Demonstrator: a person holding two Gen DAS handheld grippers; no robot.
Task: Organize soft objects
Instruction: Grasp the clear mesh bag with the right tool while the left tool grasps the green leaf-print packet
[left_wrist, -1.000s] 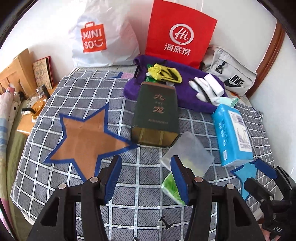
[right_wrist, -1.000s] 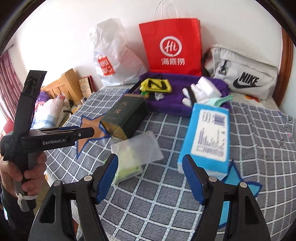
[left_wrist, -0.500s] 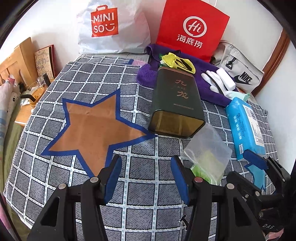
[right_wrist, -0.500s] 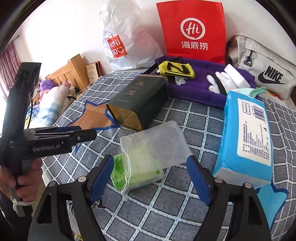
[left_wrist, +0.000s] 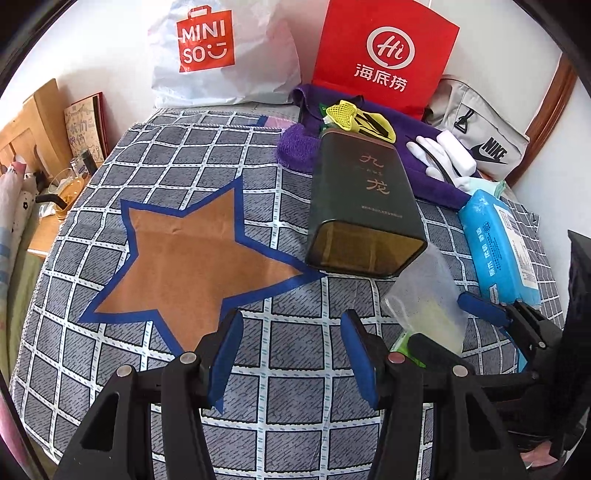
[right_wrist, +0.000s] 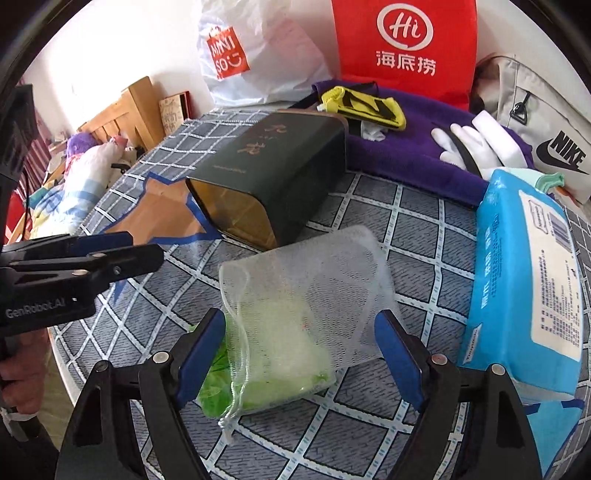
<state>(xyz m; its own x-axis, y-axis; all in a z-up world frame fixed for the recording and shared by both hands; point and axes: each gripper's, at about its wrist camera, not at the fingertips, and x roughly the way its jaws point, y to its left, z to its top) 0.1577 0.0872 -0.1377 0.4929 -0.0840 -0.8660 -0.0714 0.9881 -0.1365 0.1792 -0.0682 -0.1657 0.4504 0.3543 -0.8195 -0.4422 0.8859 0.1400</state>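
Observation:
A white mesh drawstring pouch (right_wrist: 306, 295) with a green packet (right_wrist: 258, 384) partly inside lies on the checked bedspread (right_wrist: 413, 218). My right gripper (right_wrist: 299, 354) is open, its jaws on either side of the pouch's near end, not closed on it. The pouch also shows in the left wrist view (left_wrist: 428, 299). My left gripper (left_wrist: 291, 354) is open and empty, low over the bedspread (left_wrist: 177, 155) just below the brown star patch (left_wrist: 184, 266). A blue tissue pack (right_wrist: 524, 288) lies right of the pouch.
A dark green tin (left_wrist: 362, 206) lies on its side behind the pouch. Behind it are a purple towel (right_wrist: 406, 155), white gloves (right_wrist: 469, 147), a yellow item (right_wrist: 365, 107), a red paper bag (left_wrist: 384, 55), a white Miniso bag (left_wrist: 221, 51) and a grey Nike bag (left_wrist: 480, 136).
Both grippers moved forward and lower. The right gripper closed in on the mesh pouch until its open jaws straddle it. The left gripper shifted left toward the star patch.

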